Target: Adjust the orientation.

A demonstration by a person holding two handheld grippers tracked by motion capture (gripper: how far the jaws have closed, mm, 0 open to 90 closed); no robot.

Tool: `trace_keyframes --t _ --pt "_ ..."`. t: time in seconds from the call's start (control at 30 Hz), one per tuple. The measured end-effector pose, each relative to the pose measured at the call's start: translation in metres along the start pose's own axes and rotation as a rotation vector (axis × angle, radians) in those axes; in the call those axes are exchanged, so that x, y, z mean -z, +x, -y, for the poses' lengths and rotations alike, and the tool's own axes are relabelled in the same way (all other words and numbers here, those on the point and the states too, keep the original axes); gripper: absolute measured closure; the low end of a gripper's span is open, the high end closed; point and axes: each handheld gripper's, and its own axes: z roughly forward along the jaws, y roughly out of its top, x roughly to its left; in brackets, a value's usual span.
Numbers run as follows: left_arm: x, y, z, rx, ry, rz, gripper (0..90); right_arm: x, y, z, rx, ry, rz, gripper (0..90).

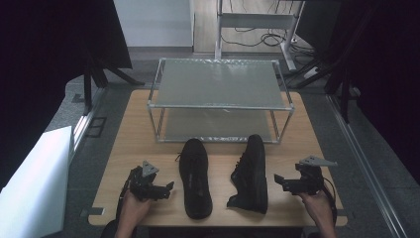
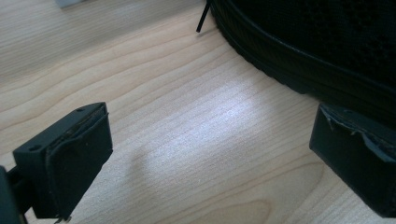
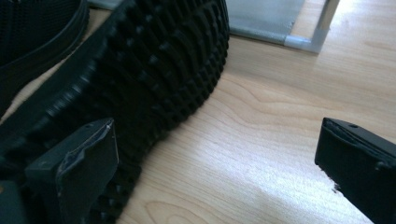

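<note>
A light wooden table (image 1: 133,134) with visible grain is seen from above, set on a grey floor (image 1: 74,106). Dark curtains or screens (image 1: 49,44) close the room at left and right, and a white board (image 1: 34,173) leans at the lower left. Behind the table, the legs of a white frame (image 1: 255,22) and loose cables (image 1: 270,39) are seen on the floor.

One shelf rack (image 1: 220,106) of metal tubing is placed at the far half of the table; two grey shelves are counted on it, an upper and a lower.

Two black shoes are counted. The left shoe (image 1: 195,177) is laid upright on its sole, toe toward the rack, in front of it. The right shoe (image 1: 251,174) is tipped on its side just beside the first, its ridged sole turned toward the right edge of the table; the two are apart.

Two grippers are counted, each held in one hand at the near edge. The left gripper (image 1: 163,189) is held just left of the left shoe, jaws spread wide over bare wood, nothing between them. The right gripper (image 1: 280,182) is held just right of the right shoe, jaws likewise spread apart and gripping nothing; in the right gripper view the treaded sole is seen close to one jaw.
</note>
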Motion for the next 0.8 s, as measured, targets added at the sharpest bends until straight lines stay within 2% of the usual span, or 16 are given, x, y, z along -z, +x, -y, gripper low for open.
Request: trace_keyframes --t 0.23,0.47,0.67,0.7,0.8 --pt "-0.001 0.001 0.001 0.006 0.004 0.005 0.0 0.002 0.011 -0.020 0.022 0.006 -0.004 0.0" --pt "-0.002 0.001 0.001 0.002 0.015 0.005 0.0 -0.012 0.032 -0.039 0.052 0.022 -0.004 0.0" --pt "-0.002 0.001 0.002 0.005 0.024 0.006 0.0 -0.021 0.034 -0.040 0.040 0.027 0.009 0.0" --pt "-0.003 0.001 0.002 0.005 0.026 0.006 0.0 -0.022 0.034 -0.039 0.049 0.036 0.028 0.0" --pt "-0.003 0.001 0.002 0.003 0.027 0.006 0.0 -0.022 0.032 -0.037 0.042 0.027 0.021 0.0"
